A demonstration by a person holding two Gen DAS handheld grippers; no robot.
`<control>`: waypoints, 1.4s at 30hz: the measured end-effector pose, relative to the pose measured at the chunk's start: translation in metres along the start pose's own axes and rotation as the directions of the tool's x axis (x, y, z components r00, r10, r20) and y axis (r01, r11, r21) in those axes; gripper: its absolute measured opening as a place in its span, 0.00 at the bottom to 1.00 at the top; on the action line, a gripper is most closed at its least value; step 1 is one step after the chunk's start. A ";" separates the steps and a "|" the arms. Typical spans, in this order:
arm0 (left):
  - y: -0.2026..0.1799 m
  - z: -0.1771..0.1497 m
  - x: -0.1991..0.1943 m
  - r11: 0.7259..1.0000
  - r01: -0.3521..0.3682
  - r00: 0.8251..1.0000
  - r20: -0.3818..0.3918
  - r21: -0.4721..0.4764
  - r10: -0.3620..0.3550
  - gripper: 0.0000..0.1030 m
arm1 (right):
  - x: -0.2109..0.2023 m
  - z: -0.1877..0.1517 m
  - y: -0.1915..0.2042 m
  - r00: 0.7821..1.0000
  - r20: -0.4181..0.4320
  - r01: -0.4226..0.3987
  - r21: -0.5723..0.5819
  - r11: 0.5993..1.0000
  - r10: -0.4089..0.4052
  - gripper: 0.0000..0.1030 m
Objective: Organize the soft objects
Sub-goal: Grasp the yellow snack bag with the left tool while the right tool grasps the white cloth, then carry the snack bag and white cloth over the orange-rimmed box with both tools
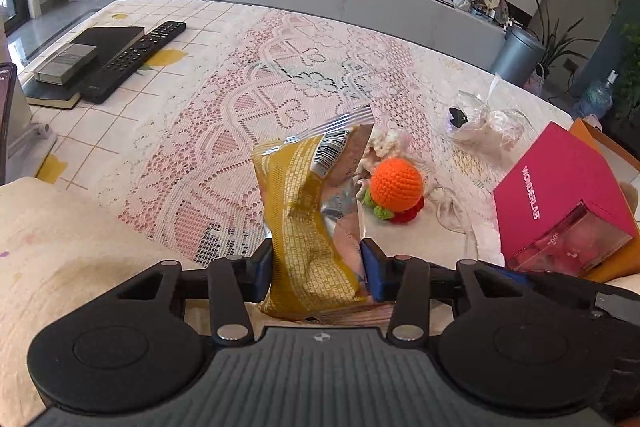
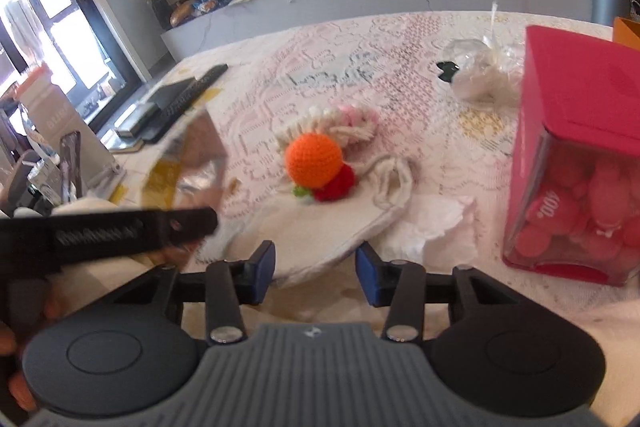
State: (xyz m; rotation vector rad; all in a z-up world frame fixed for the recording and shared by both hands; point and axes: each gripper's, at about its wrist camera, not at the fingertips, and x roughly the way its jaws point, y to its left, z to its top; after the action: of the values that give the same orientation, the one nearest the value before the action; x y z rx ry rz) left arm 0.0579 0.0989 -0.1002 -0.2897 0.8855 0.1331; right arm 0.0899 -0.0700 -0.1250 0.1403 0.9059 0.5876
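Clearly "WONDERLAB" marks the pink box (image 1: 560,195) right of the left gripper (image 1: 317,263), whose jaws clamp an upright yellow snack bag (image 1: 308,227), while the right gripper (image 2: 315,269) gapes empty.

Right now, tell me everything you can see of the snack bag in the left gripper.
The snack bag is a crinkly foil pouch, mustard-yellow with fine pale print, a silver back panel, a barcode near the top and a ribbed clear seal strip. It stands roughly upright, creased and twisted, pinched at its lower part between the blue pads of the left gripper. It is lifted above the lace tablecloth, in front of the orange crochet toy. It appears sealed; its contents are hidden.
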 end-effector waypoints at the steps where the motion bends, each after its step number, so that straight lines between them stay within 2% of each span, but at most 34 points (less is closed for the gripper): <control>1: 0.001 0.000 0.000 1.000 0.002 1.000 0.001 -0.009 -0.002 0.50 | 0.003 0.001 0.001 1.000 -0.002 -0.002 0.001 1.000 0.002 0.36; 4: 0.002 -0.002 -0.002 1.000 0.011 1.000 0.009 -0.005 -0.011 0.50 | 0.017 -0.001 -0.002 0.998 -0.054 0.046 0.016 0.999 -0.045 0.30; 5: 0.001 -0.002 -0.002 1.000 0.011 1.000 0.010 -0.003 -0.011 0.50 | 0.019 -0.002 -0.004 0.997 -0.064 0.054 0.027 0.998 -0.052 0.16; 6: 0.001 -0.002 -0.002 1.000 0.011 1.000 0.011 -0.002 -0.011 0.50 | 0.017 -0.002 -0.007 0.997 -0.060 0.052 0.034 0.998 -0.050 0.11; 10: 0.000 -0.003 -0.002 1.000 0.014 1.000 0.016 0.005 -0.014 0.50 | -0.003 0.005 -0.004 0.999 -0.002 0.049 -0.016 0.999 -0.050 0.05; 16: 0.005 -0.005 -0.007 0.998 0.055 0.998 0.038 -0.017 -0.054 0.50 | -0.030 0.022 0.004 0.997 0.074 0.044 -0.077 0.996 -0.039 0.03; 20: 0.007 -0.004 -0.009 0.997 0.068 0.997 0.048 -0.032 -0.067 0.50 | -0.050 0.038 0.008 0.991 0.123 0.077 -0.142 0.987 -0.060 0.03; 24: 0.005 -0.003 -0.005 0.997 0.066 0.997 0.039 -0.029 -0.065 0.50 | -0.067 0.049 0.005 0.984 0.164 0.097 -0.156 0.983 -0.071 0.03; 29: 0.007 -0.002 -0.004 0.997 0.071 0.997 0.020 -0.040 -0.070 0.50 | -0.082 0.054 -0.006 0.978 0.186 0.121 -0.146 0.982 -0.093 0.03; 34: 0.006 -0.002 -0.009 0.995 0.090 0.995 0.038 -0.036 -0.088 0.50 | -0.091 0.056 -0.016 0.976 0.194 0.121 -0.137 0.983 -0.094 0.03; 39: -0.002 0.007 -0.026 0.993 0.114 0.992 0.051 -0.005 -0.113 0.50 | -0.108 0.059 -0.016 0.974 0.211 0.120 -0.176 0.977 -0.081 0.03; 42: -0.008 0.015 -0.040 0.989 0.146 0.985 0.088 0.004 -0.146 0.50 | -0.118 0.062 -0.015 0.972 0.223 0.119 -0.211 0.970 -0.071 0.03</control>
State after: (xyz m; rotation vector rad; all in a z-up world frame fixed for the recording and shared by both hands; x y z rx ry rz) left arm 0.0460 0.0957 -0.0582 -0.3477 0.7743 0.0104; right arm 0.0882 -0.1384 -0.0095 -0.0428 0.6292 0.5680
